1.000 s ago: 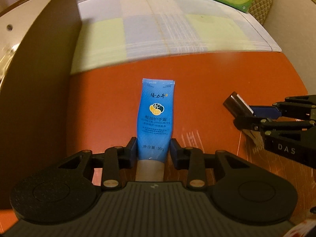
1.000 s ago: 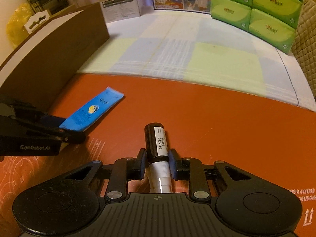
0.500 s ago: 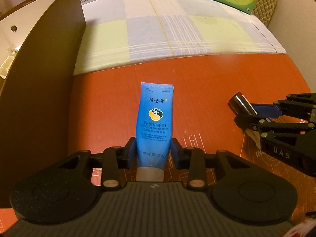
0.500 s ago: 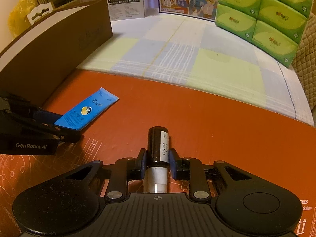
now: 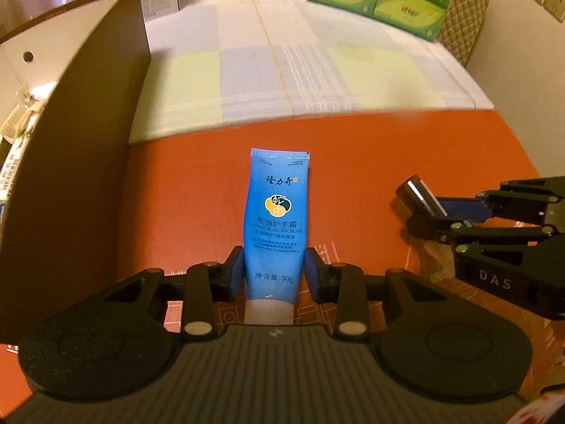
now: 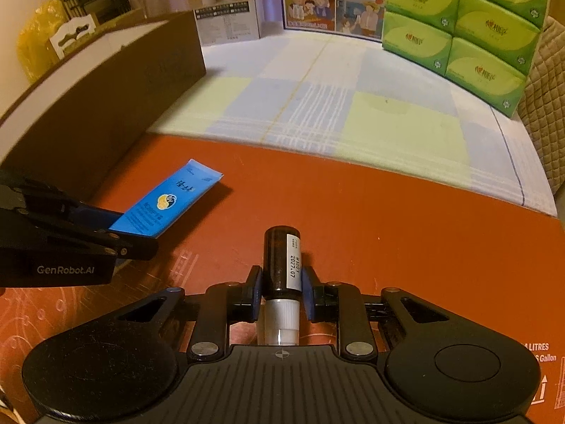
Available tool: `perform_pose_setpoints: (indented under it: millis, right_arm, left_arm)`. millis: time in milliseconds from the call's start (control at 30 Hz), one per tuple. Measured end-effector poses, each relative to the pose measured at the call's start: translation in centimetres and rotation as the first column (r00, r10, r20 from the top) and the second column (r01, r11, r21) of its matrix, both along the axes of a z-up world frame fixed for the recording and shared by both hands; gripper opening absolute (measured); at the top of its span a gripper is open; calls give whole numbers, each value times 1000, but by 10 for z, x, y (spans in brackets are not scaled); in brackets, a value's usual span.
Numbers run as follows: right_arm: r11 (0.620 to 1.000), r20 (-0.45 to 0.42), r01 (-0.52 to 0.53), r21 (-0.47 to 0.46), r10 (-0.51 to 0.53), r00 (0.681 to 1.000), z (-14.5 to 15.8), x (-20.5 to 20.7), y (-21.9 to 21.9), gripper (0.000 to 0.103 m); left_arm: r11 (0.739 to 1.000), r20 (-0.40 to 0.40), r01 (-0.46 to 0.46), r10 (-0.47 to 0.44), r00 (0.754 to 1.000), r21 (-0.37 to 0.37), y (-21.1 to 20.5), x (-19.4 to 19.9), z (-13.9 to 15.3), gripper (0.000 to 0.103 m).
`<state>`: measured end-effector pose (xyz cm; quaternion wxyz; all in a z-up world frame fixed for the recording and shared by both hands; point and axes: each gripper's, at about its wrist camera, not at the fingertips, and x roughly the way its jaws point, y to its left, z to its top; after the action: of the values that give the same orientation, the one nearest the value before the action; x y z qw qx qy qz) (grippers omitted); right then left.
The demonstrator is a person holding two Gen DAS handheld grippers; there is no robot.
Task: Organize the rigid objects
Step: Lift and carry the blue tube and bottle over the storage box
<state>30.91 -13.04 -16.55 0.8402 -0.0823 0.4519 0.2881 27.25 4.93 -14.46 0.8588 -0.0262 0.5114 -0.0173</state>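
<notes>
The left gripper pinched a blue hand cream tube near its white cap, crimped end toward 12 o'clock above the orange cardboard sheet. At its 3 o'clock, the right gripper clamped a dark bottle by the neck. A tall brown box wall stood close at 9 o'clock. Beyond lay a checked cloth, with green tissue packs stacked at 1 o'clock.
</notes>
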Motion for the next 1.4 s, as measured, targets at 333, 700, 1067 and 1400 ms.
perform_pose_setpoints:
  millis: [333,700,1067,1400]
  right_arm:
    - [995,22,-11,103,9,1000,39,-10,12,20]
    - [981,53,-60,187,51,997,82,-25,46,20]
    - [953,66,-130,272,116,991,114,-36,99,20]
    - [932,62,-183,311,172,983,124,-40,159,20]
  left_arm:
    - [999,111,-30,32,993,-24,10,-17,47,31]
    - [996,217,-77,86,972,-53,41,-40,97,31]
    - [985,267,-168,174,948,-47,96,-69,126,31]
    - [973,285,-231,229,931,-27,150,-84,136,31]
